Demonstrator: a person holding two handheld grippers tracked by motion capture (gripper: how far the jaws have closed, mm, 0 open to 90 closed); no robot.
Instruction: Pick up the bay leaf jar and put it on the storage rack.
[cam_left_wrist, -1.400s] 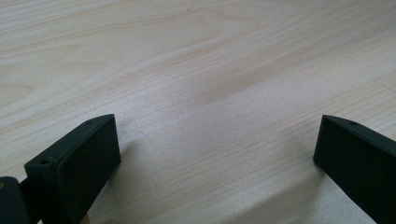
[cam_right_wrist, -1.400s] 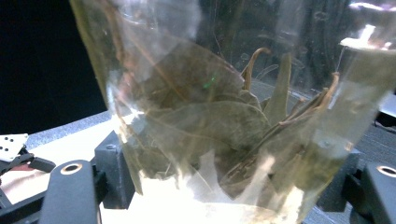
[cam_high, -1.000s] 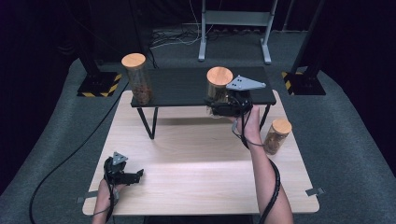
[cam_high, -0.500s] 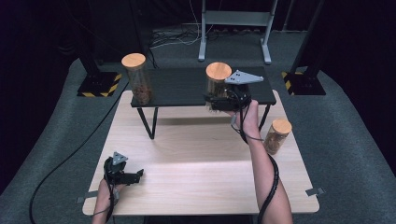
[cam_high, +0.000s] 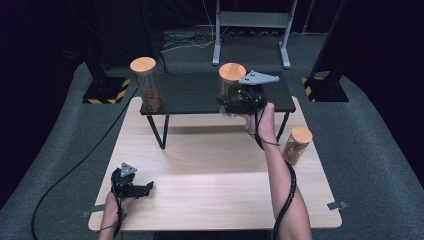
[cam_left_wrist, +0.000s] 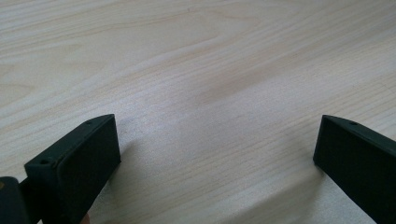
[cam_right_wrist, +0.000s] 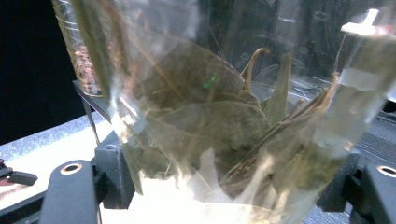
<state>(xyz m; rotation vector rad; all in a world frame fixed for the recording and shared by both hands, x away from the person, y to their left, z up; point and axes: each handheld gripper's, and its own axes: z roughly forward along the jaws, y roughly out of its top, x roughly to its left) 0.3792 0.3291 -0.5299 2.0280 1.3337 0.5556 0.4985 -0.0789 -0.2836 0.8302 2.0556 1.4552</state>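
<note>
A clear glass jar (cam_high: 231, 85) with a cork lid, full of dried leaves, is at the front right part of the black raised shelf (cam_high: 190, 95). My right gripper (cam_high: 234, 106) is shut on its lower body, one jaw on each side. In the right gripper view the jar (cam_right_wrist: 210, 121) looms close, leaning between the jaws of the right gripper (cam_right_wrist: 224, 186). Whether its base touches the shelf I cannot tell. My left gripper (cam_high: 143, 189) rests low on the wooden table (cam_high: 210, 165) near the front left corner. In its own view the left gripper (cam_left_wrist: 215, 154) is open over bare wood.
A second cork-lidded jar (cam_high: 147, 85) with brownish contents stands at the shelf's left end, seen also as a jar (cam_right_wrist: 77, 46) beyond the held one. A third jar (cam_high: 296, 145) stands on the wooden table's right edge. Black stands and cables lie behind the shelf.
My right gripper has carried the jar slightly farther back, toward the shelf. The left gripper has stayed where it was.
</note>
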